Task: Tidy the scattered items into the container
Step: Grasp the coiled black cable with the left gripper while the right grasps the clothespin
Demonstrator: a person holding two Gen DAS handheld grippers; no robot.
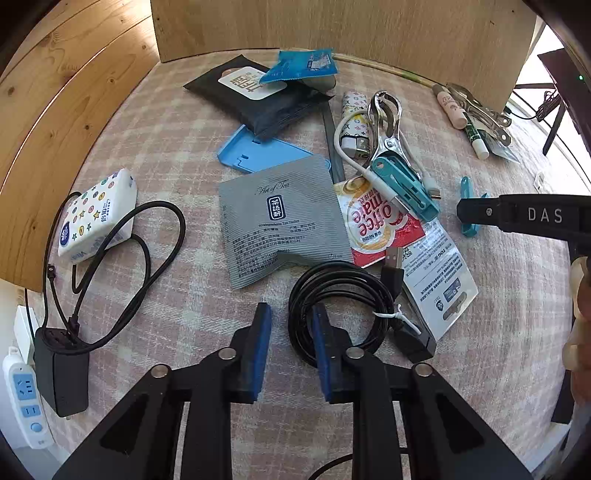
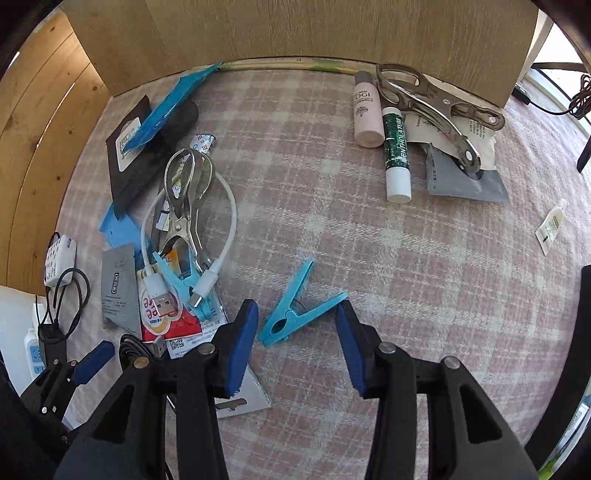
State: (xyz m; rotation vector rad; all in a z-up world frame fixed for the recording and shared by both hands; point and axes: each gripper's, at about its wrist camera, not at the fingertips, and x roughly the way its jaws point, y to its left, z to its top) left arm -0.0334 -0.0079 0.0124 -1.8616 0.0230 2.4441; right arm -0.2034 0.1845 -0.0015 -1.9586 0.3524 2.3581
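Broadly, from the biggest thing down:

- A pink checked cloth (image 2: 369, 240) covers the surface, with a wooden board (image 2: 332, 29) standing upright along its far edge.
- A black wipes pack (image 1: 258, 99) lies near that board, with a grey tea sachet (image 1: 280, 221) flat on the cloth nearer the camera.
- The coiled black cable (image 1: 340, 273), tied with a white twist, lies just below the sachet. The left gripper (image 1: 291, 314) points down at it with its jaws narrowly apart. The coil's left arc sits between the pads and the left pad is clear of it.
- The blue clothes peg (image 2: 291, 314) lies alone on bare cloth. The right gripper (image 2: 296, 308) hangs over it with its jaws wide apart, one pad on either side, not pressing.
- A green lip balm (image 2: 396, 155) lies well apart, by the board.
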